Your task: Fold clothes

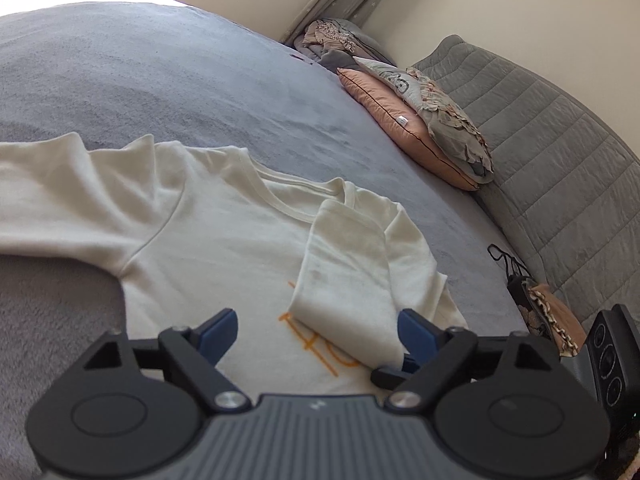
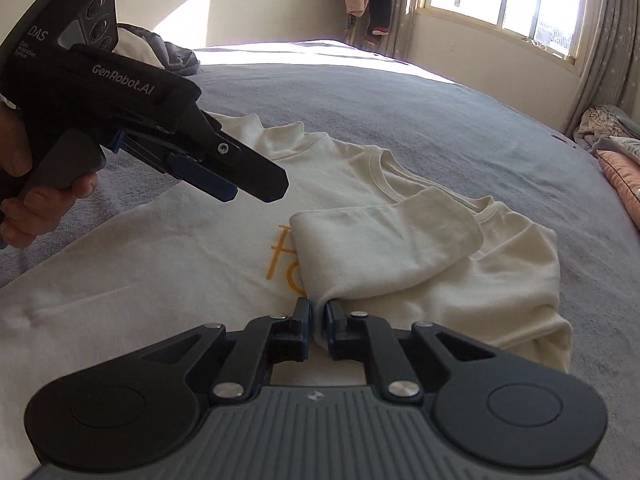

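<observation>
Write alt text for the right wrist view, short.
The right gripper, nearly closed, pinches the end of a folded-over sleeve of a cream T-shirt spread on a grey bed. The left gripper, held in a hand, hovers over the shirt at upper left; a sunlit window is behind.

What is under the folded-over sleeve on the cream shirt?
The sleeve lies across the shirt chest, over orange lettering. Only its first strokes show; the rest is covered. The right gripper pinches the sleeve's near edge.
</observation>
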